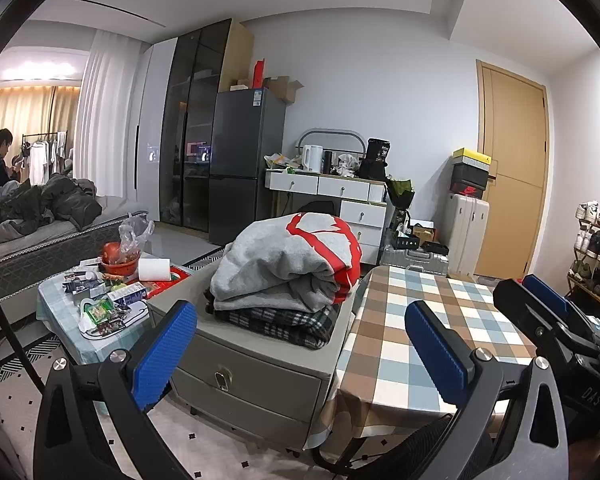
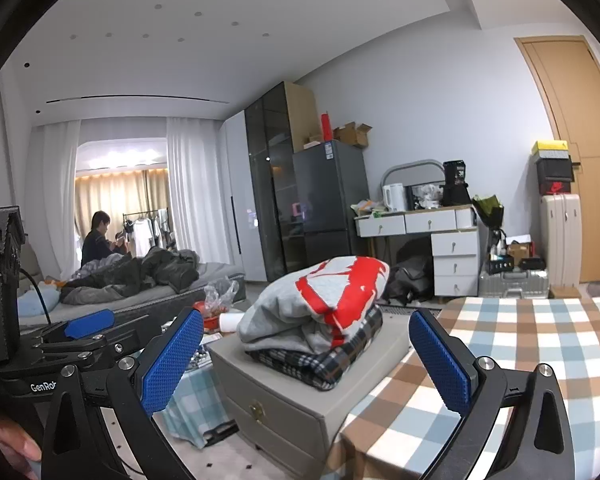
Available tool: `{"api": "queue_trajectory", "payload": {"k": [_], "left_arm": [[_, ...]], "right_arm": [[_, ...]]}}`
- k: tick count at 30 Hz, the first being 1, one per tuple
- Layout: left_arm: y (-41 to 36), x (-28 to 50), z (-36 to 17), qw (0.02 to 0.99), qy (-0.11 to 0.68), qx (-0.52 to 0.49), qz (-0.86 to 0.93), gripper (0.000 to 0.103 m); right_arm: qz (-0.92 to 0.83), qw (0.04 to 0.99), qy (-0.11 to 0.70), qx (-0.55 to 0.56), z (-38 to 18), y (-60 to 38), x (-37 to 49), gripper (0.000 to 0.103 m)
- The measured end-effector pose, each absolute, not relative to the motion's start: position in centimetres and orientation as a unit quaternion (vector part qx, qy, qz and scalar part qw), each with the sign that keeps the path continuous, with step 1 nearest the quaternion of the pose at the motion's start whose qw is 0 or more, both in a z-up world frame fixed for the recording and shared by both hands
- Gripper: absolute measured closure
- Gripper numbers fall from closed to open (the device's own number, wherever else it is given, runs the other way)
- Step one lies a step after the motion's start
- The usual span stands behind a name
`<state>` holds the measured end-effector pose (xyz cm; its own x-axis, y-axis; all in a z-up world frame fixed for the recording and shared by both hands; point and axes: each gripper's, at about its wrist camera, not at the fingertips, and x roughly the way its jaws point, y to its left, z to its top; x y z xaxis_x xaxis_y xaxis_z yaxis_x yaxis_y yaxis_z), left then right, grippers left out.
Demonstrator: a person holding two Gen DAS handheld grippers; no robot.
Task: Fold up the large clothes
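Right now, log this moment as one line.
left gripper: open, empty | right gripper: open, empty | grey-and-red sweatshirt: folded atop plaid garment

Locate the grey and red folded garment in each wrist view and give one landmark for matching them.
Left wrist: grey and red garment, centre, atop plaid clothes on the grey drawer unit.
Right wrist: same garment, centre, slightly right.
Shared landmark: white kettle on the dresser.

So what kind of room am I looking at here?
Most likely a lived-in studio flat: a bed piled with dark clothes, a fridge by the wall, and a shoe rack near the door.
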<state>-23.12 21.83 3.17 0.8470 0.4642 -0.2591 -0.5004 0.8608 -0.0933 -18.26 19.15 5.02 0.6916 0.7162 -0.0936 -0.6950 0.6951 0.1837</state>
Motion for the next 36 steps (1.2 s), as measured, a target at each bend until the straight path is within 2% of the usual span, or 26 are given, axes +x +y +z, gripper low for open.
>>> {"api": "queue_trajectory", "payload": {"k": [36], "left_arm": [[23.2, -21.2, 2.5, 0.963, 0.136, -0.063, 0.226, 0.001]], "right_arm": [[0.385, 0.915, 0.09, 0.074, 3.9, 19.3, -18.5, 0.0]]}}
